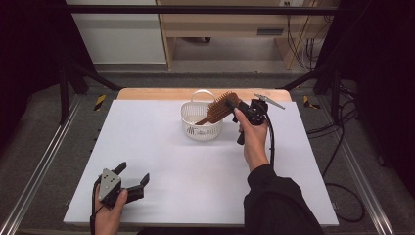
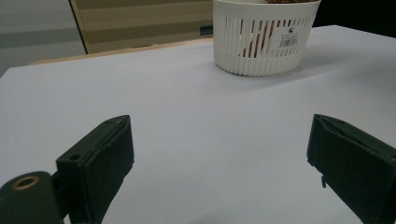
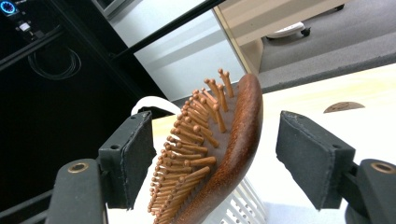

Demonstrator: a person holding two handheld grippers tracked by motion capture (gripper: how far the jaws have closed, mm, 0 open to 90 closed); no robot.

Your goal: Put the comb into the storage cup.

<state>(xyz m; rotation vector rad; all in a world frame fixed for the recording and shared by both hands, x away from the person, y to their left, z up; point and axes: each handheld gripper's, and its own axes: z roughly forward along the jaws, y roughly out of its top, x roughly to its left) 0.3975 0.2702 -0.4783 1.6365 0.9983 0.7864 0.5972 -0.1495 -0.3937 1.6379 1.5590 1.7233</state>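
The wooden hairbrush (image 1: pixel 218 108) is stood handle-down in the white basket (image 1: pixel 192 128) near the far edge of the desk (image 1: pixel 195 166), its head leaning out over the rim. The right gripper (image 3: pixel 212 156) is held around that head, jaws parted and clear of the wood, so the brush appears to have been let go. The left gripper (image 1: pixel 133 177) is kept spread and empty near the near-left corner, apparently unneeded.
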